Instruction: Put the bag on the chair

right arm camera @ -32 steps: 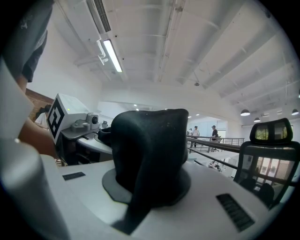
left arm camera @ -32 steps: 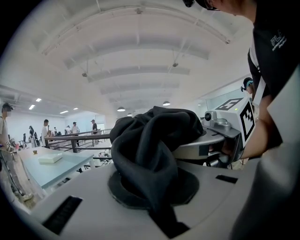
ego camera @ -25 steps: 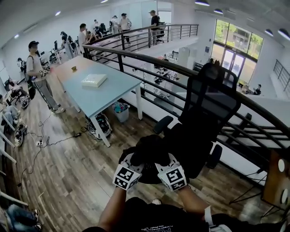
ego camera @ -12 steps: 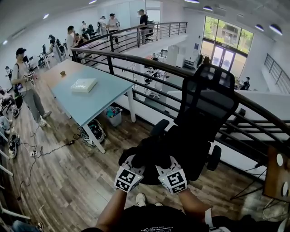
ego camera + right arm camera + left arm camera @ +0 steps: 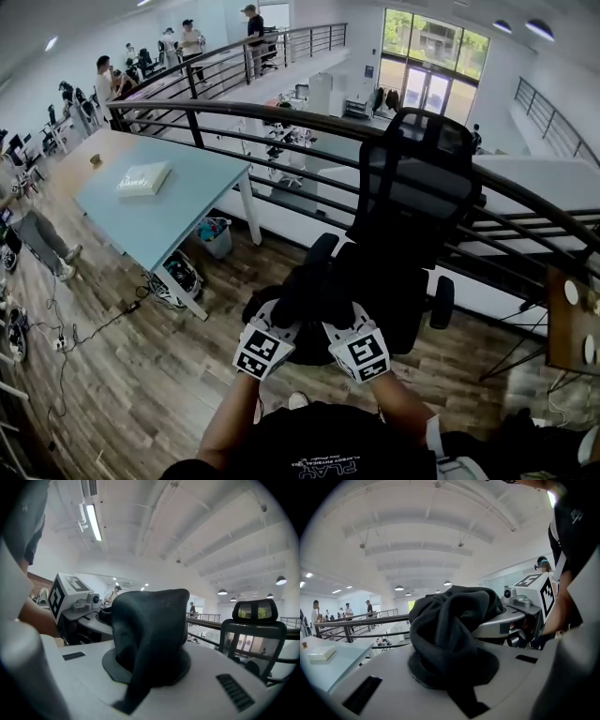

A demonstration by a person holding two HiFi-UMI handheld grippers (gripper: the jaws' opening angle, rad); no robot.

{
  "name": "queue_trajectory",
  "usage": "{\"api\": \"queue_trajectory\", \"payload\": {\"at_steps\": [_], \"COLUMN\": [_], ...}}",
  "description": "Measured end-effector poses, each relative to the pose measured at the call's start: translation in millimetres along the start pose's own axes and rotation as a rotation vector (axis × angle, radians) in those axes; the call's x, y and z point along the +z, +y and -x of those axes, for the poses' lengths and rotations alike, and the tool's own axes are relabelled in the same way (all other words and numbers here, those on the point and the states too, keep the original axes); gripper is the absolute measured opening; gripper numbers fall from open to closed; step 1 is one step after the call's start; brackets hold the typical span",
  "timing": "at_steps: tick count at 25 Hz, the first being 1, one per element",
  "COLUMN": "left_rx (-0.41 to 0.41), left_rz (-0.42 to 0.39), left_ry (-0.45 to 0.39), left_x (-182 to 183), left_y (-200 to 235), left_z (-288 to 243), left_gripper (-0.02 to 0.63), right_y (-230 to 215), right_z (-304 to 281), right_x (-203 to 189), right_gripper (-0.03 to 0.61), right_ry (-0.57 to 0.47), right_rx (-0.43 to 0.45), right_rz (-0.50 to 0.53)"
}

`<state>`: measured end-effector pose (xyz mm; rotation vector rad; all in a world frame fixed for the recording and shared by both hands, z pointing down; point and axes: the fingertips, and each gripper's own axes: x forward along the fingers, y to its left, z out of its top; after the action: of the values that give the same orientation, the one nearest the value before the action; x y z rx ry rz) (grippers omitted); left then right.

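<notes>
Black crumpled fabric bag (image 5: 302, 292), high-backed chair (image 5: 418, 192)

Matt black cloth bag (image 5: 292, 292) above a smooth wood-plank floor (image 5: 141, 375).

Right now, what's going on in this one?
A person holds a black bag pinched in both tools. The left hand-held gripper and the right hand-held gripper are each shut on a fold of its fabric. The bag is in front of the black office chair beside the railing, over the seat's front edge. Whether it already rests on the seat cannot be told.
</notes>
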<state>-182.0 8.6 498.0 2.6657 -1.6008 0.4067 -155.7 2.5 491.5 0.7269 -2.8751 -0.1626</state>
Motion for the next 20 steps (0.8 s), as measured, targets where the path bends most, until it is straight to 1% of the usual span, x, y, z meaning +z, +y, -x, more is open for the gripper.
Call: {"api": "queue_trajectory", "payload": {"at_steps": [5, 10, 16, 20], "left_rx": [-0.049, -0.097, -0.143, -0.165], "left_rz": [-0.009, -0.03, -0.039, -0.037], "left_ry": [-0.022, -0.024, -0.025, -0.026], "left_x": [1, 2, 1, 1], "left_y": [10, 11, 20, 24], "left_z": [-9, -25, -52, -84], "left_gripper": [0.046, 0.046, 0.046, 0.046], "right_y": [-8, -21, -46, -76], "right_z": [-9, -10, -19, -26], "right_x": [-1, -7, -16, -26], "right_gripper": [0.034, 0.034, 0.034, 0.034], "right_ry": [0.009, 0.025, 0.048, 0.048], "right_rx": [-0.05, -0.093, -0.111, -0.109], "right_rz": [-0.012, -0.022, -0.037, -0.046]}}
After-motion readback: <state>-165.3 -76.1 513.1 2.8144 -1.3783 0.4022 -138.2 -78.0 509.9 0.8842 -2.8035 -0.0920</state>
